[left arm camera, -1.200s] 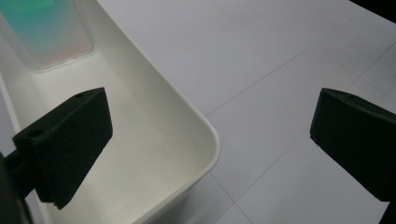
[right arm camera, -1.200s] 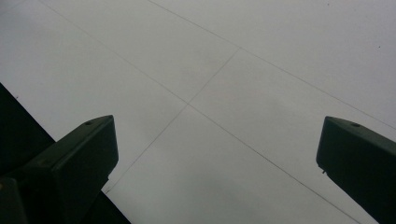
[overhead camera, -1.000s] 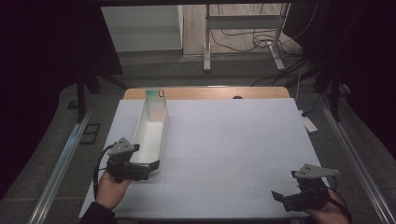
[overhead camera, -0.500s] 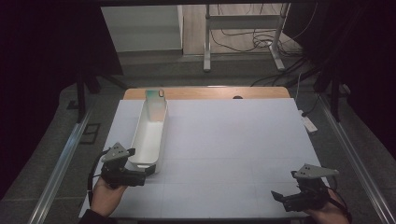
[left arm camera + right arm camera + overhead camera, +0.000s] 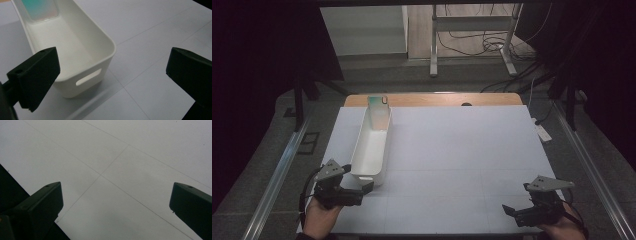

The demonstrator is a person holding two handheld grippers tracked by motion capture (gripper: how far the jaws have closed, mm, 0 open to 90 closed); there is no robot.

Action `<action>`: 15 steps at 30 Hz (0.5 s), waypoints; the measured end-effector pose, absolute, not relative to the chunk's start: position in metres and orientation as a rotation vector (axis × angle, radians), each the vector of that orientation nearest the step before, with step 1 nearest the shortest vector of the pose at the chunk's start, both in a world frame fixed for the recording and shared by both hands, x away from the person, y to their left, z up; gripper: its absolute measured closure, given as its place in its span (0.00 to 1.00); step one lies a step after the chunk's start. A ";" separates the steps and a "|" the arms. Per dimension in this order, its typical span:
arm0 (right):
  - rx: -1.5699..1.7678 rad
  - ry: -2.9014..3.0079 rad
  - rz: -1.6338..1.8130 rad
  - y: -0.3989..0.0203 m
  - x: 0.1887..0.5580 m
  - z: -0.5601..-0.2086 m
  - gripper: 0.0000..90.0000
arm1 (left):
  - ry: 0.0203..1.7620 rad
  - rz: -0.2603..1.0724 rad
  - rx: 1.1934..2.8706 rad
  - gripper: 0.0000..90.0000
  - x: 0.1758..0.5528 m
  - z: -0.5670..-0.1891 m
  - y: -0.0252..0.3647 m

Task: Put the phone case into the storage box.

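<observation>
A long white bin [image 5: 371, 150] lies lengthwise on the left of the white table [image 5: 462, 150]. A teal and pink flat item [image 5: 378, 103] stands at its far end. My left gripper [image 5: 363, 192] is open just in front of the bin's near end and touches nothing. In the left gripper view the bin [image 5: 75, 50] and its handle slot [image 5: 88, 77] sit between the spread jaws of the left gripper [image 5: 113, 66], with the teal item [image 5: 40, 8] at the far wall. My right gripper [image 5: 512, 212] hangs open over bare table at the near right, as the right gripper [image 5: 116, 195] also shows in its own view.
The bin holds nothing apart from the teal item. A wooden strip [image 5: 437, 99] edges the table's far side. Metal rails [image 5: 277, 180] run along both sides. Desk legs and cables [image 5: 472, 40] stand on the floor beyond.
My left gripper has drawn back from the bin's near end towards the table's near-left edge. The bin and the right gripper have stayed put.
</observation>
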State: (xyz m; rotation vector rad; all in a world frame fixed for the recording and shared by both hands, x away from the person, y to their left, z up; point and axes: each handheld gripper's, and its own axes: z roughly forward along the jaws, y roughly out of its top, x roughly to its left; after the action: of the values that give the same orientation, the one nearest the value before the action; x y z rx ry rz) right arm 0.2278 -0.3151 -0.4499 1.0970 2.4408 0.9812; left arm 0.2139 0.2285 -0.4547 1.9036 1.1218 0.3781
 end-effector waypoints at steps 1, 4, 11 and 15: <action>1.097 2.441 0.981 -0.315 0.228 -0.450 0.00 | 1.123 0.380 1.903 0.00 0.213 -0.455 0.229; 1.099 2.440 0.982 -0.315 0.228 -0.450 0.00 | 1.128 0.380 1.899 0.00 0.210 -0.456 0.231; 1.098 2.440 0.979 -0.315 0.228 -0.450 0.00 | 1.149 0.393 1.893 0.00 0.201 -0.458 0.236; 1.102 2.440 0.980 -0.315 0.228 -0.450 0.00 | 1.153 0.392 1.895 0.00 0.198 -0.460 0.238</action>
State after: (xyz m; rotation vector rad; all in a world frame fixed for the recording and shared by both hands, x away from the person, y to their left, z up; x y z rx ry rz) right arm 0.2277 -0.3148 -0.4499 1.1020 2.4396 0.9804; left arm 0.1981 0.2377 -0.4595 1.8946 1.1533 0.3919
